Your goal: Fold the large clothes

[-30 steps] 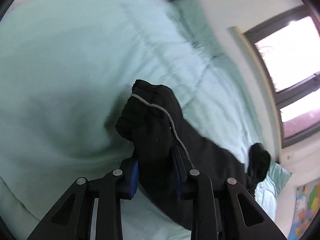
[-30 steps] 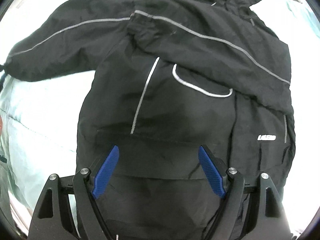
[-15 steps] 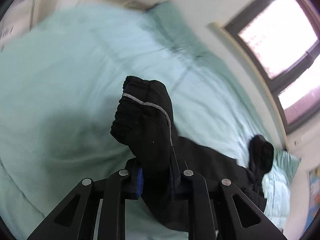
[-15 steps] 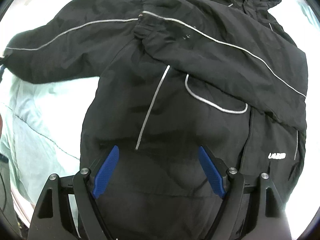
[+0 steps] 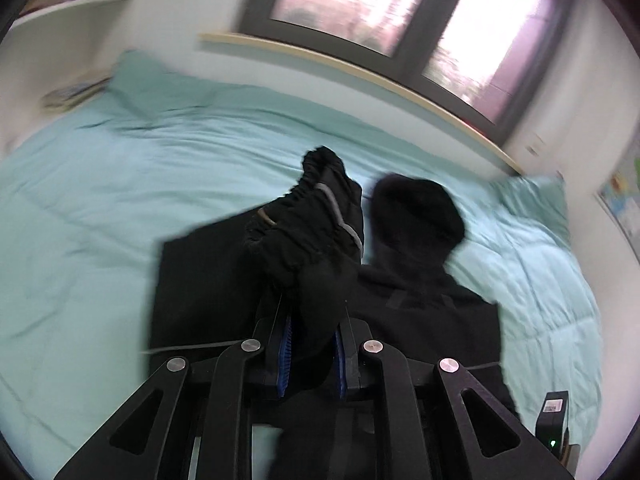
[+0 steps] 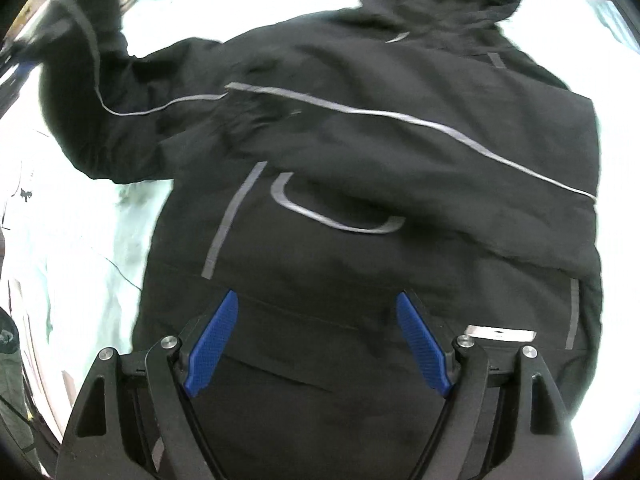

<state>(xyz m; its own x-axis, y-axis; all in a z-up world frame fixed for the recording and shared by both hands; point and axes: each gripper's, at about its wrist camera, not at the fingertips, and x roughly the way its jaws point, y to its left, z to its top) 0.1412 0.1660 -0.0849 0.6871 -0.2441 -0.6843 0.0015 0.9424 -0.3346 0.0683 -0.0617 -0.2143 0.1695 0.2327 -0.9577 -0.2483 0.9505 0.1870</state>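
Presently: left tool (image 5: pixel 310 344) clamped on sleeve cuff (image 5: pixel 316 220), raised over jacket (image 6: pixel 380 200) body; right tool (image 6: pixel 318 344) spread apart, idle above hem.

One jacket (image 6: pixel 380 200) — two grippers (image 5: pixel 311 344)

The left tool (image 5: pixel 312 344) has swung the clamped sleeve (image 5: pixel 316 240) up over the jacket (image 6: pixel 380 200).

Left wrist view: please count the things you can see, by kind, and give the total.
Black jacket: 1
Light green bedcover: 1
Light green pillow: 1
Window: 1
Gripper, the left gripper shut on the jacket's sleeve: 1
Small black device with a green light: 1
Total: 6
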